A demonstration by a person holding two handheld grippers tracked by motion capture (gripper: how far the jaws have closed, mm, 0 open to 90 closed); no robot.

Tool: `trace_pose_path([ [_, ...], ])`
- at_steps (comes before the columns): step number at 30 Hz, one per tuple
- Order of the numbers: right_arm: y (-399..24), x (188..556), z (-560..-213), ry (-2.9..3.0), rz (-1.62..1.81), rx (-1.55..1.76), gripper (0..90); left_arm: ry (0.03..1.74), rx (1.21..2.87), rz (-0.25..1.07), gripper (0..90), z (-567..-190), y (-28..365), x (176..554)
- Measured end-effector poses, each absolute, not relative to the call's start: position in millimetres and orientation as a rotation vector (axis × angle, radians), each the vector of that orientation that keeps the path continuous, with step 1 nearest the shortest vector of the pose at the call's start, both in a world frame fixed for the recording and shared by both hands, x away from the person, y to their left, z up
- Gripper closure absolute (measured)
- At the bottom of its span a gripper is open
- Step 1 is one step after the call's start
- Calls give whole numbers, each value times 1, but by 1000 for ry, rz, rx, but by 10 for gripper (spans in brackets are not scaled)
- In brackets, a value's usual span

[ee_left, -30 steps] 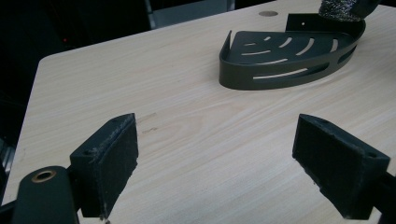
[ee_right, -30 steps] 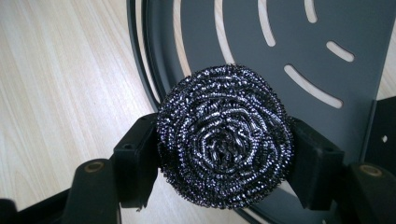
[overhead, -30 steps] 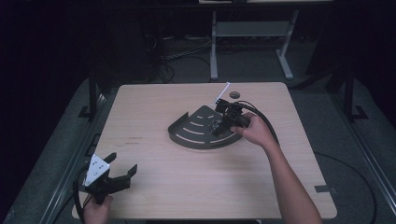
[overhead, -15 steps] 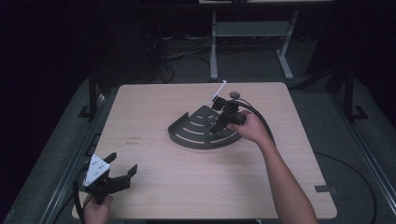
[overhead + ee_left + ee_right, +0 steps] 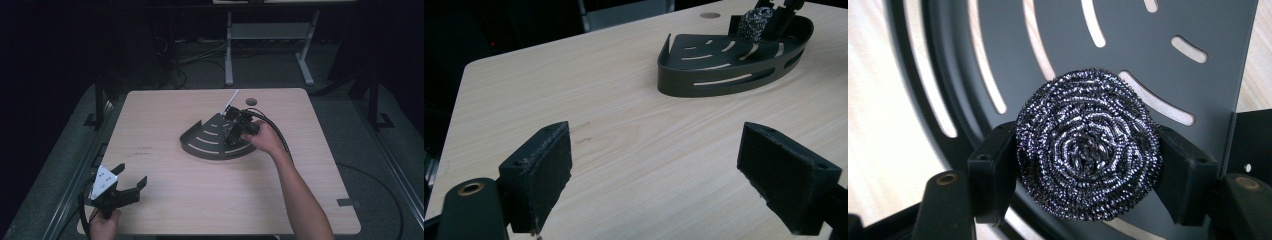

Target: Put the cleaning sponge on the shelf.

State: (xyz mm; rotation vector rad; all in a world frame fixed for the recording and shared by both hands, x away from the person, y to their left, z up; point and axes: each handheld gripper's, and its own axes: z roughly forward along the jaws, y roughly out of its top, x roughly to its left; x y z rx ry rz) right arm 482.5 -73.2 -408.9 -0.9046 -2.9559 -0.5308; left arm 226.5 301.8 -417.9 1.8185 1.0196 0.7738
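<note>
Lowered right gripper holds scourer inside slotted rack.

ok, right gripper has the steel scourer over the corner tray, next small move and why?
Probably lower it slightly, then open. The right gripper pinches the steel scourer over the dark slotted tray, jaws just easing apart; whether it touches the tray floor I can't tell.

No text, label, brand name, number or sign can be read anywhere in these views. A faint dark smudge on the wooden table near its left side could be a mark or writing, but it is too small and blurred to make out.
</note>
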Motion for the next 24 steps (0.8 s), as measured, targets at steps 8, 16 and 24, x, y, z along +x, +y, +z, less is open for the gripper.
trace_pose_path([
  [8,-70,486,-417,-2943,-509,-916,325,1024,1820,774,137,-419,302,227],
  [16,-69,488,-423,-2938,-489,-929,327,1017,1823,778,137,-418,301,227],
  [24,-69,487,-428,-2935,-480,-941,328,1021,1827,779,137,-419,301,227],
])
